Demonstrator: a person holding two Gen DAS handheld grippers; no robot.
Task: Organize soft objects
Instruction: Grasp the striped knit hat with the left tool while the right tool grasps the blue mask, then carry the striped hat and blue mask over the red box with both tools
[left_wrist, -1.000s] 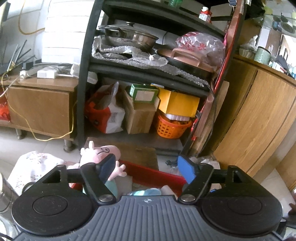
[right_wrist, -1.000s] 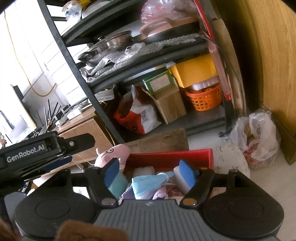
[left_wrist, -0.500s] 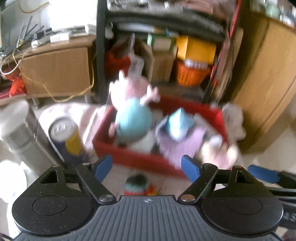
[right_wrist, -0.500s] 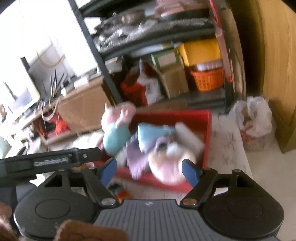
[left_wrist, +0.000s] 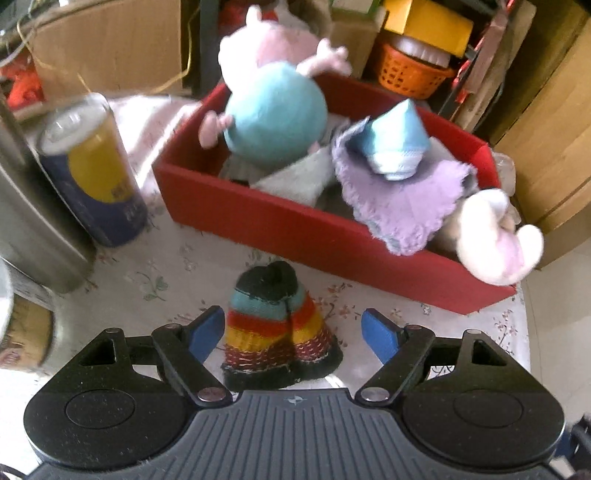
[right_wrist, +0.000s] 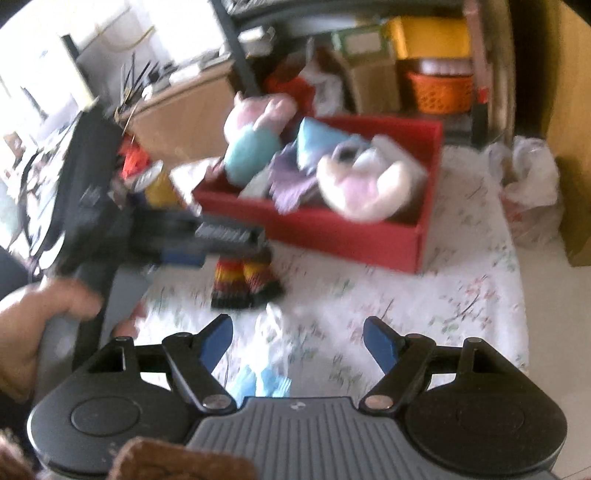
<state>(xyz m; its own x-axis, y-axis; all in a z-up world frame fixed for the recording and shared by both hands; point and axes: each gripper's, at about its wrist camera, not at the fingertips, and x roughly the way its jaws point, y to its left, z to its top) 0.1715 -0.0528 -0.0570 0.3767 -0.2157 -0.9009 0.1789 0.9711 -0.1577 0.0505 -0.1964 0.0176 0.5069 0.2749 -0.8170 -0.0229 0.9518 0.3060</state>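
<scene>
A striped knitted hat (left_wrist: 280, 325) lies on the floral tablecloth, in front of a red box (left_wrist: 295, 225). The box holds a pink pig plush in a blue dress (left_wrist: 275, 110), a lilac cloth (left_wrist: 402, 206), a blue mask (left_wrist: 395, 144) and a white-pink plush (left_wrist: 495, 236). My left gripper (left_wrist: 293, 330) is open, its fingers on either side of the hat. My right gripper (right_wrist: 298, 339) is open and empty above the cloth, nearer than the hat (right_wrist: 242, 282) and the red box (right_wrist: 332, 229). A light blue item (right_wrist: 264, 380) lies just below it.
A blue and yellow can (left_wrist: 92, 170) and a metal canister (left_wrist: 33, 221) stand left of the box. A white plastic bag (right_wrist: 528, 184) sits at the table's right edge. Behind are a black shelf with boxes and an orange basket (left_wrist: 410, 70), and wooden cabinets (left_wrist: 554, 122).
Both grippers have tilted down from the shelf towards the table. The left one has come down around the striped hat. The right one has pulled back, showing more tablecloth.
</scene>
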